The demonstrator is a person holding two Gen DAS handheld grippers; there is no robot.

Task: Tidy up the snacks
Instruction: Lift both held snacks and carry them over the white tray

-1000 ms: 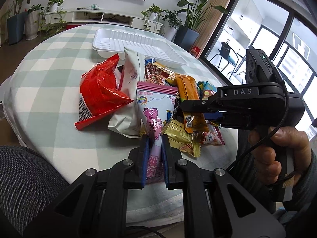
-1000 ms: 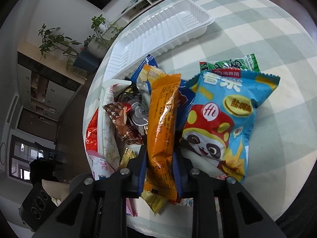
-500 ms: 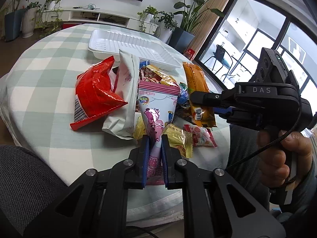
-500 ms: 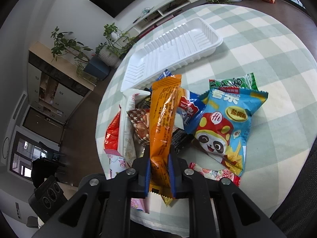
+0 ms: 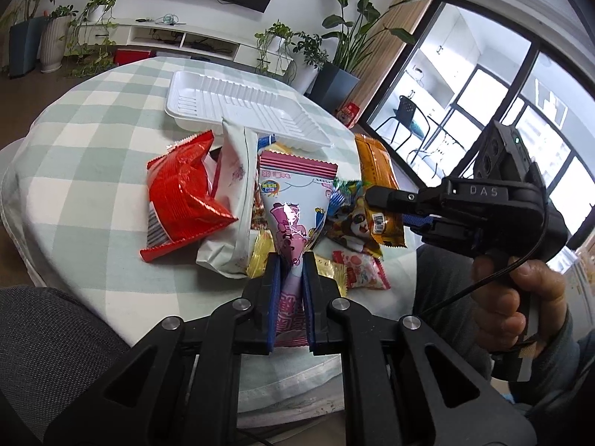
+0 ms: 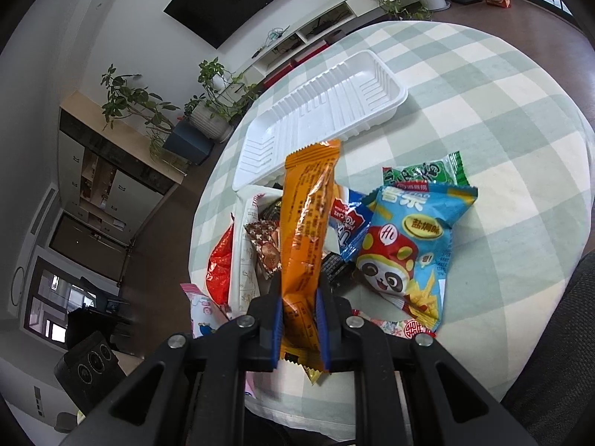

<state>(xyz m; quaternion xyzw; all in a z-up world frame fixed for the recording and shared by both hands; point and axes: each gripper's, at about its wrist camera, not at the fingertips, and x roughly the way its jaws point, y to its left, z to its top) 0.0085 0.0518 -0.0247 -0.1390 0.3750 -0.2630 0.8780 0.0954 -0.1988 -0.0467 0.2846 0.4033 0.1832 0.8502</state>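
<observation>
The long orange foil snack packet (image 6: 306,230) has been lifted clear of the pile near the desk's (image 6: 502,119) front edge, clamped at its lower end by the right tongs (image 6: 299,316). The pink-and-white snack pouch (image 5: 293,219) is gripped by the left tongs (image 5: 289,297). Both are judged light, crinkly and slippery, best pinched at a sealed end.

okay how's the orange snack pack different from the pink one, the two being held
The orange pack is long, narrow and plain; the pink pack is wider, flaring to a pink crimped top, with cartoon print. The orange one sits in the right gripper, the pink in the left gripper. Both are clamped near their lower ends.
</observation>
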